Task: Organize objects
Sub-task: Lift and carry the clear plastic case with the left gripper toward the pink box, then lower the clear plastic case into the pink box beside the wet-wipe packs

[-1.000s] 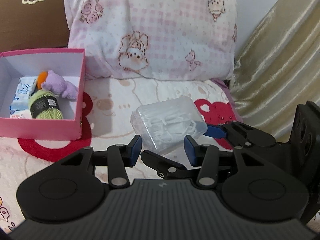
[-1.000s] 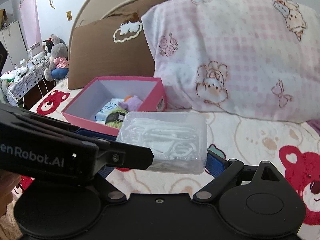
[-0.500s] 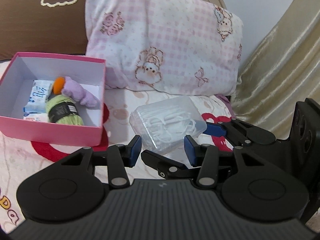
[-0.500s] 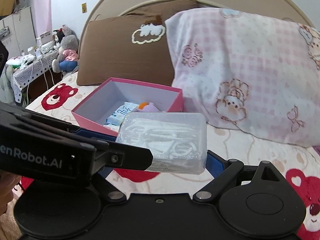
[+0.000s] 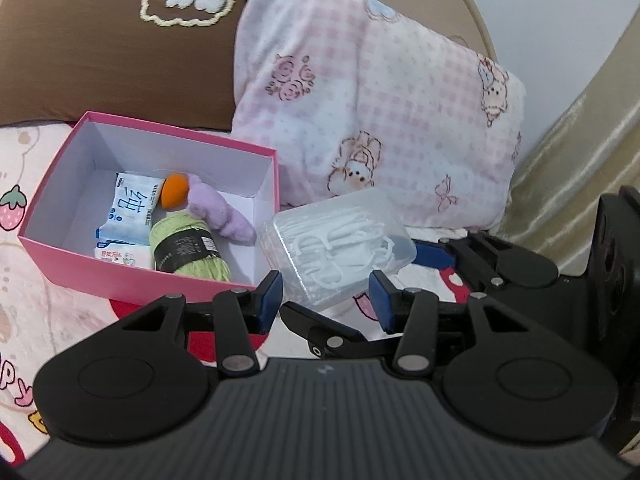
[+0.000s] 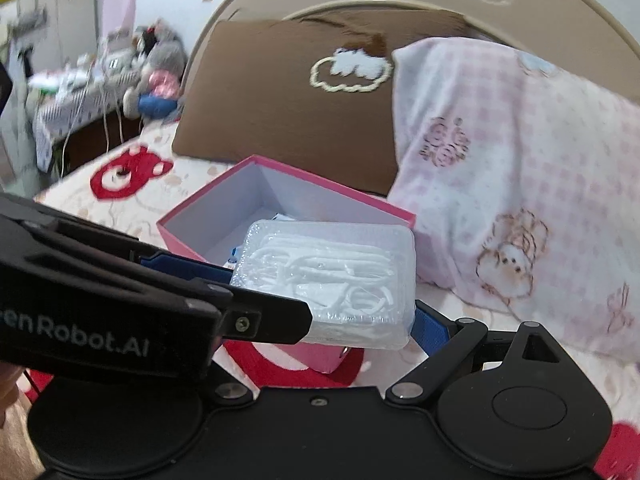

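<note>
A clear plastic box of white floss picks (image 5: 336, 248) is held in the air just right of the open pink box (image 5: 72, 264). My right gripper (image 6: 320, 308) is shut on the floss box (image 6: 332, 280), above the pink box's (image 6: 288, 172) near corner. My left gripper (image 5: 326, 300) is open and empty, its blue pads on either side of the floss box's near end, not touching it. The pink box holds a tissue pack (image 5: 130, 216), a green yarn skein (image 5: 188, 248), and a purple plush with an orange ball (image 5: 220, 212).
A pink checked pillow (image 5: 380, 120) and a brown pillow (image 5: 100, 48) lean against the headboard behind the box. A gold curtain (image 5: 580, 160) hangs at the right. The bed sheet (image 5: 52, 312) has red bear prints. A cluttered side table (image 6: 80, 92) stands far left.
Both grippers have risen and moved left toward the pink box, carrying the floss box. The pink box now sits closer and its inside shows from above.
</note>
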Demonstrator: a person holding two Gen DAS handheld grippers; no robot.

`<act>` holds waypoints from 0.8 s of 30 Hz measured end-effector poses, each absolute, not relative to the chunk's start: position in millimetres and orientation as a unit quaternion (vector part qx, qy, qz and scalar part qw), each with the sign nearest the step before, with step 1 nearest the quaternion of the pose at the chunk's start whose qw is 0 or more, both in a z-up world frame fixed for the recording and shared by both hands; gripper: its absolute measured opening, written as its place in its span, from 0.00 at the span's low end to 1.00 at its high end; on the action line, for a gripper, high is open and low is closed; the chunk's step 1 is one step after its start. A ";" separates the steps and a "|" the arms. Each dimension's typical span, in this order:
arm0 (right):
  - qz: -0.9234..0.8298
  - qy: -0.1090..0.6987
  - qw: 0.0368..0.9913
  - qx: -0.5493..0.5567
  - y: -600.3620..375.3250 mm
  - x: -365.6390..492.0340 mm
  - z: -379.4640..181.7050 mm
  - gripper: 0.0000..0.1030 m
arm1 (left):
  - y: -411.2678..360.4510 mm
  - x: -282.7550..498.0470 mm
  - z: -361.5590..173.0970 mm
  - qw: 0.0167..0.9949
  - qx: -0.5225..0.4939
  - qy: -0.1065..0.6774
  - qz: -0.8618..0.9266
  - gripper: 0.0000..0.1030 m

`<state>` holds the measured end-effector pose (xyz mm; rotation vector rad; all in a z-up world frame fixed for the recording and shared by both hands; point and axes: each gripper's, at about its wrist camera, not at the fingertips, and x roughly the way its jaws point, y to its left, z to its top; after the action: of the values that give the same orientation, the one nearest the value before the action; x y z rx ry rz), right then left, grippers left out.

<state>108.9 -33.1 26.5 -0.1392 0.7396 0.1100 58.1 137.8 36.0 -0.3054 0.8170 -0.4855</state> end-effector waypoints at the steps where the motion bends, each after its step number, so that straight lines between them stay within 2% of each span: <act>1: 0.059 0.360 0.927 -0.087 -27.9 112.5 30.1 0.92 | 142.3 59.5 37.3 0.878 -0.150 0.389 -0.235 0.44; 14: 0.107 0.368 0.913 -0.141 19.0 180.7 36.3 0.92 | 209.4 91.5 23.7 0.887 -0.208 0.362 -0.198 0.43; 24: 0.130 0.400 0.889 -0.180 46.4 232.4 6.3 0.92 | 251.6 131.0 -12.4 0.869 -0.257 0.383 -0.180 0.44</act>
<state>232.4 46.4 6.3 -0.3736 0.8308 0.2706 131.0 251.6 -12.4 -0.5370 0.8016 -0.3766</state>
